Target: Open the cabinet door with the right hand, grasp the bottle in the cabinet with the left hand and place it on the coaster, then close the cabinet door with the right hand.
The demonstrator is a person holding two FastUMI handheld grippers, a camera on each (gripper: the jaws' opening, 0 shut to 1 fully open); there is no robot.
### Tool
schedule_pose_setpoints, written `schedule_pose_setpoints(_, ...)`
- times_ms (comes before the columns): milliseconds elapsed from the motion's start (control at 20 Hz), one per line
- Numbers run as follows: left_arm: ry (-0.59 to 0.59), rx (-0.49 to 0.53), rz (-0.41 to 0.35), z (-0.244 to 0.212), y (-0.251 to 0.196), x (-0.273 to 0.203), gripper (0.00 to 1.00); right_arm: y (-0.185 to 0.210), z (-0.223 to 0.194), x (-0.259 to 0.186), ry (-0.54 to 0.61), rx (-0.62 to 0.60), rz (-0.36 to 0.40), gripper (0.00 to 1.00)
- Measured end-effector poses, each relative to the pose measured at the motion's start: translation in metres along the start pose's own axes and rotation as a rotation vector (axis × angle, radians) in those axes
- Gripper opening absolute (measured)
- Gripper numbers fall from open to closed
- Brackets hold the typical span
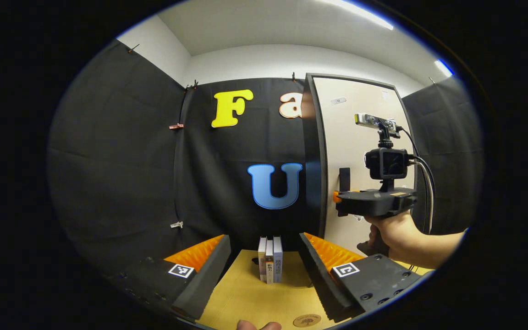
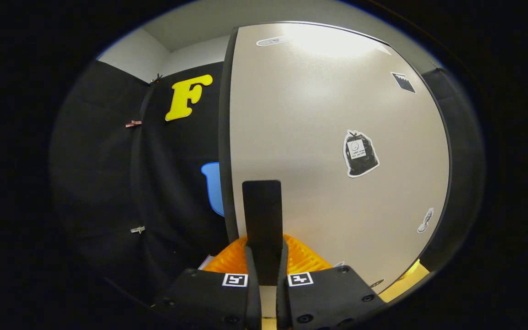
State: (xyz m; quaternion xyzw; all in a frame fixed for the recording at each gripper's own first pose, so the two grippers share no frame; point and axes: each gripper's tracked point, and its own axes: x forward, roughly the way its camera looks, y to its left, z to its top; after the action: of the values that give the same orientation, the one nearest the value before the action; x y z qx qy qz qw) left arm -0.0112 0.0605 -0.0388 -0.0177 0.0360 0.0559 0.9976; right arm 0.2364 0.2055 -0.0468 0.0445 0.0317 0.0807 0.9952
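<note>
Left gripper (image 1: 264, 268): fingers spread wide, nothing between them, held low above the desk (image 1: 245, 298) in the left gripper view.

Coaster (image 1: 306, 320): round, light-coloured disc lying flat on the desk at the lower edge of that view, near the right-hand finger.

Fingertips (image 1: 259, 326) of a person: just visible at the bottom edge, beside the coaster.

Books (image 1: 270, 259): three, standing upright side by side on the desk, seen in the gap between the spread fingers, farther back.

Right gripper (image 2: 262, 256): fingers pressed together on the dark upright handle (image 2: 262, 220) of the cabinet door, pinching it from both sides, in the right gripper view. In the left gripper view the same unit (image 1: 374, 201) appears to the right, carried by a hand (image 1: 394, 233), with a camera mounted on top.

Cabinet door (image 2: 319, 137): pale panel with dark edging, bearing several small stickers; whether it is ajar cannot be told. The bottle's place behind it cannot be told.

Booth wall: black cloth, behind the books and to the left of the cabinet.
</note>
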Motion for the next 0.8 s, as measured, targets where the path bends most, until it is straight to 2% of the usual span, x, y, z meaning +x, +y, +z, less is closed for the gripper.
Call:
schedule_pose_setpoints(250, -0.004, -0.009, 0.000, 0.006, -0.003, -0.004, 0.94, 0.006, 0.007, -0.043, -0.003, 0.016, 0.084, 0.17)
schedule_pose_setpoints(350, -0.004, -0.014, -0.002, 0.008, -0.006, -0.005, 0.94, -0.003, 0.008, -0.070, 0.002, 0.012, 0.109, 0.17)
schedule_pose_setpoints(650, -0.013, -0.015, -0.024, 0.023, -0.020, -0.012, 0.94, -0.025, 0.012, -0.139, 0.017, -0.001, 0.136, 0.17)
schedule_pose_setpoints(800, -0.016, -0.010, -0.038, 0.022, -0.038, -0.029, 0.94, -0.043, 0.015, -0.173, 0.003, -0.021, 0.140, 0.16)
